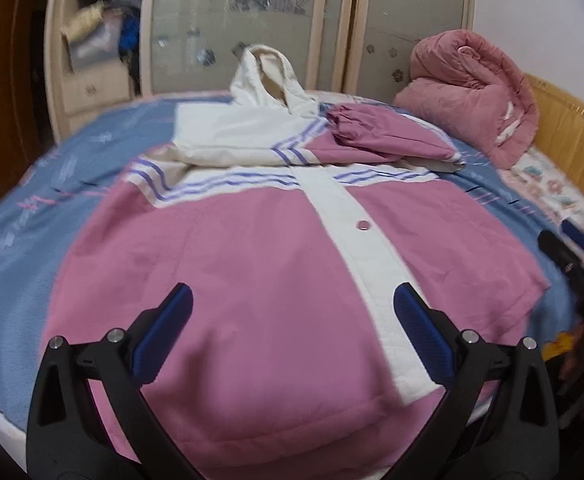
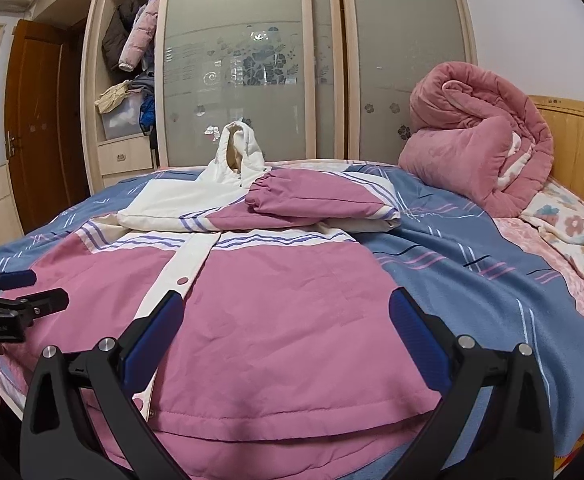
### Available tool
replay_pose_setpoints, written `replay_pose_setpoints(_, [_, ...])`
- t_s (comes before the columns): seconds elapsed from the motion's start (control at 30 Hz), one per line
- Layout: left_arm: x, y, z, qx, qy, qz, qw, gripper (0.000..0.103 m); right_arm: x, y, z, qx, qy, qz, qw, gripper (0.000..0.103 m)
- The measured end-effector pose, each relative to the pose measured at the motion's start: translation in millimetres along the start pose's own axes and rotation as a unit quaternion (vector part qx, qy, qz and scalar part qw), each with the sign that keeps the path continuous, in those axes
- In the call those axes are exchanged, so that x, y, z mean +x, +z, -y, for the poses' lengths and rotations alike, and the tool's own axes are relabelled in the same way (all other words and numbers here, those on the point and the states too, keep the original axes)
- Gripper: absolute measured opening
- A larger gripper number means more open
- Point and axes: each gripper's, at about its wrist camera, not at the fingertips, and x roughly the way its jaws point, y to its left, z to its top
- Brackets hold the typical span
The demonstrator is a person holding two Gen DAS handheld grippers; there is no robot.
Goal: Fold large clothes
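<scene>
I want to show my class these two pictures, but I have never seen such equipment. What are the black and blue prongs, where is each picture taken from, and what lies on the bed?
Each picture comes from a camera on a hand-held grasping tool, looking along its two blue-padded fingers. One shows the left tool, the other the right tool. Both are open and hold nothing. Below them lies a pink and white hooded jacket, sleeves folded across its chest, on a blue striped bedsheet. A rolled pink quilt sits near the wooden headboard.
</scene>
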Motion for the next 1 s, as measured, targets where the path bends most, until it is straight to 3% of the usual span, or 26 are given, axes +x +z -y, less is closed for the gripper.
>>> replay_pose_setpoints(0.13, [11.8,27.5,-7.6,-0.035,-0.058,-0.035,0.9971,0.101,-2.0,1.5,7.7,0.007,0.006,-0.002,1.000,0.102])
replay_pose_setpoints(0.27, [34.0,74.8,0.2,-0.008,-0.079,-0.040,0.9960,0.101,1.4,1.3,19.1,0.027,0.015,-0.020,0.999,0.102])
replay_pose_setpoints(0.57, [173.4,185.2,45.0,0.050,-0.100,-0.092,0.9895,0.101,2.2,2.2,30.6,0.052,0.036,-0.028,0.998,0.102])
replay_pose_setpoints(0.73, [254.0,223.4,63.1,0.028,-0.089,-0.113,0.9892,0.099,3.6,2.8,34.3,0.058,0.048,-0.032,0.997,0.102])
replay_pose_setpoints(0.83, [289.8,233.1,64.0,0.000,-0.080,-0.134,0.9877,0.089,3.4,3.7,36.7,0.064,0.054,-0.033,0.996,0.102])
replay_pose_setpoints(1.0, [328.6,242.7,76.7,0.016,-0.053,-0.151,0.9870,0.077,4.9,6.6,41.8,0.075,0.067,-0.033,0.994,0.102])
